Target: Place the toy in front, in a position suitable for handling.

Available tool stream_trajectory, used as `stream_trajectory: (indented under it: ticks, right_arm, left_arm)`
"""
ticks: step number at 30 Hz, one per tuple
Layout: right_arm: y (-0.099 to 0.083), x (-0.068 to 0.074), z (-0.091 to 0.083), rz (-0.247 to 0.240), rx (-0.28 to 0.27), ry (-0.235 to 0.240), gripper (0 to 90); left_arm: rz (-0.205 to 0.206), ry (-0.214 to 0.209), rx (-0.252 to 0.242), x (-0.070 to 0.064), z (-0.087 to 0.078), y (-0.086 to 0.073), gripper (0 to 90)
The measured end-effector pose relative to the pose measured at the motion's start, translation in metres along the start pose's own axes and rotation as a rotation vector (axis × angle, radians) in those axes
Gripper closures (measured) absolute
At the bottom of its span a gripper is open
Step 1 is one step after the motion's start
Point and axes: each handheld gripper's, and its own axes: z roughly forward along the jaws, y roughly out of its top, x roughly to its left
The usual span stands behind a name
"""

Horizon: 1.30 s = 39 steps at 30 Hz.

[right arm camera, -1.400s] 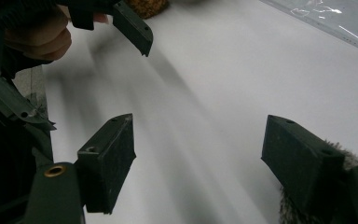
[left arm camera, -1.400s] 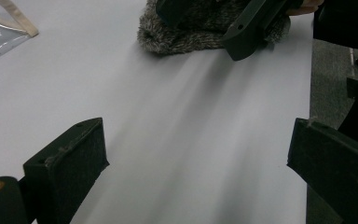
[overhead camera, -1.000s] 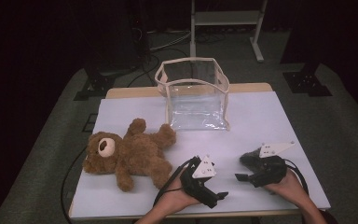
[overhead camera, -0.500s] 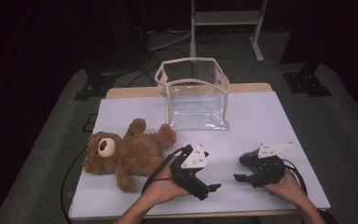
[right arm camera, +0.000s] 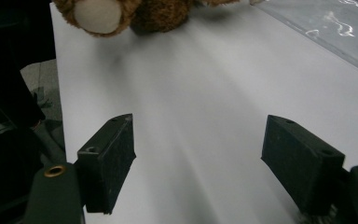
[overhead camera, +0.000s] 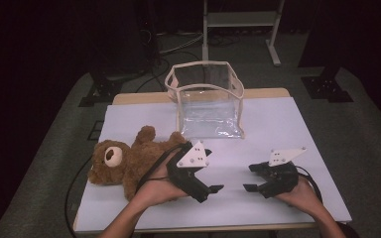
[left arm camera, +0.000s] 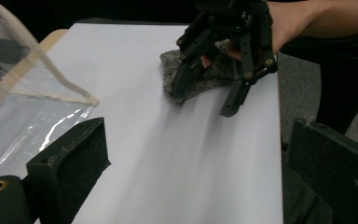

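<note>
We hold the left tongs (overhead camera: 213, 191) wide open with nothing in them, just right of the teddy bear (overhead camera: 129, 161), which lies on its side at the worktop's (overhead camera: 297, 124) near left. Our right tongs (overhead camera: 250, 178) also gape empty at the near right. The clear bag (overhead camera: 206, 106) stands farther back.

Bare table (overhead camera: 278, 124) lies between the left gripper (overhead camera: 213, 191) and right gripper (overhead camera: 248, 178), both wide open. Bear (overhead camera: 129, 161) blocks the left side; clear bag (overhead camera: 208, 104) stands behind. Bag mouth probably faces up, hard to tell.
</note>
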Motion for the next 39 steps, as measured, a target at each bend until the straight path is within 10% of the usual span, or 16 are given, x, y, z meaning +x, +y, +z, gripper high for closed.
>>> stream_trajectory:
  ticks: [16,39]
  right_arm:
    - [0.042,0.015,0.023,-0.069,-0.011,0.107,24.0]
    - [0.123,0.048,0.116,-0.189,0.05,0.275,24.1]
  left_arm:
    - [-0.041,0.045,0.026,0.053,-0.048,-0.023,4.6]
    - [-0.086,0.108,0.036,0.07,-0.086,-0.046,4.5]
